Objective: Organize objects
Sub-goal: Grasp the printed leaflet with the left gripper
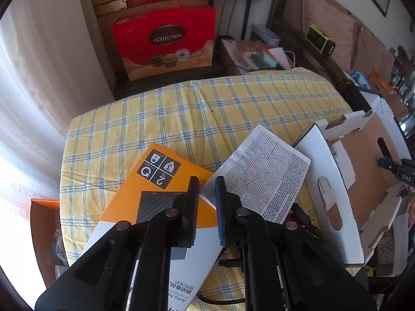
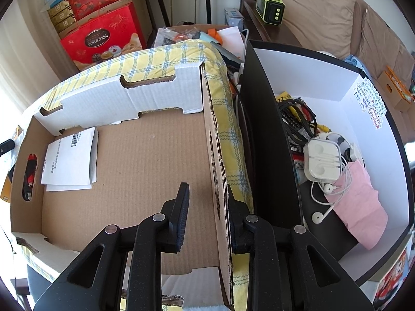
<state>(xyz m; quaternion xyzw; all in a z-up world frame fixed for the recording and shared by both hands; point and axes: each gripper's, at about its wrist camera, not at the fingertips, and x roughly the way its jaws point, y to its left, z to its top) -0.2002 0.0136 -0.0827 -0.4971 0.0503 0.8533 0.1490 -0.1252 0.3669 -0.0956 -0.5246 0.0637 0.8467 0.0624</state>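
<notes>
Right now the left gripper (image 1: pixel 207 189) has its jaws nearly together, and the corner of a printed paper leaflet (image 1: pixel 264 173) sits in the narrow gap between them; whether the pads actually pinch it I cannot tell. Just under and to the left lies an orange and white hard-drive box (image 1: pixel 160 204), flat on the yellow checked cloth (image 1: pixel 181 108). The leaflet looks thin and floppy, so it would sag if held by one corner; a grip further in along an edge would likely steady it. The hard-drive box looks stiff and light, and its smooth faces could slip, so taking it across a short edge seems best.

The right gripper (image 2: pixel 207 207) stands partly open, straddling the side wall of a shallow cardboard tray (image 2: pixel 145 181), one finger inside and one outside, not yet closed on it. White papers (image 2: pixel 70 155) lie in the tray. The wall is thin corrugated board and would likely bend under a hard squeeze. Beside the tray is a white-lined box (image 2: pixel 337 77) holding cables and earphones (image 2: pixel 324 165).
</notes>
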